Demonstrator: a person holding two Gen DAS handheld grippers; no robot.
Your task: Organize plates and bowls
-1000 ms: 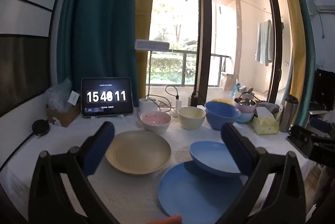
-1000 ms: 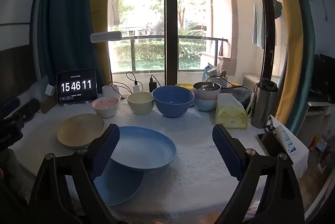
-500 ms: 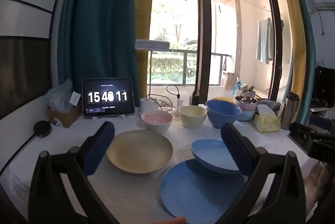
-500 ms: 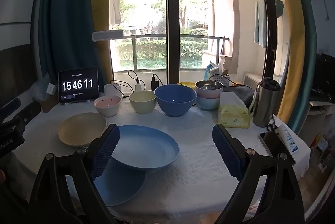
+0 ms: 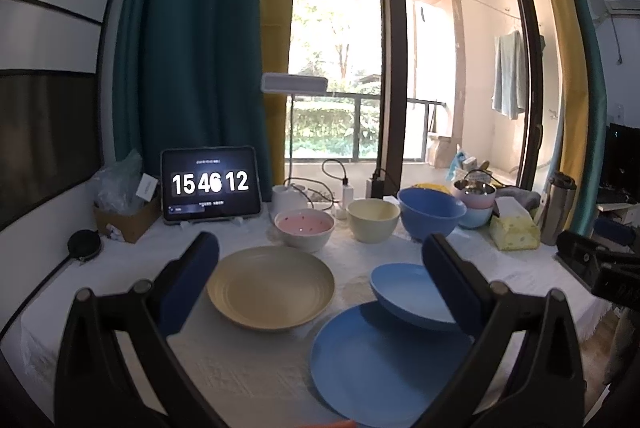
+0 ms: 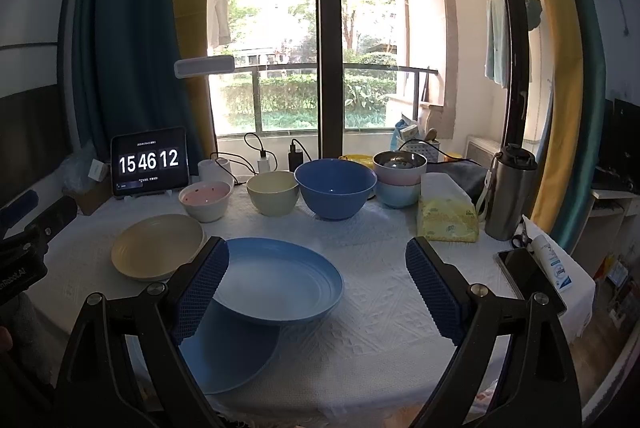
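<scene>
Surface [image 6: 380,292] first, since it carries everything: a white cloth spread ahead of both my pairs of fingers. Of the dishes, the biggest is the dark blue plate [image 6: 224,356], lying flat just below my right fingers [image 6: 316,292] and low between my left fingers [image 5: 320,280]. A lighter blue plate [image 6: 276,280] sits tilted with one edge resting on it, its rim passing just behind my right hand's left finger. A cream plate [image 5: 270,288] lies between my left fingers, apart from the blue pair. Beyond all the fingertips stand the blue bowl [image 6: 335,187], cream bowl [image 6: 273,192] and pink bowl [image 6: 205,199] in a row. Both pairs are spread wide, gripping nothing. I judge stacking plates comes first: I should pinch the tilted plate's raised rim, lift it level, and centre it over the dark one before letting go.
</scene>
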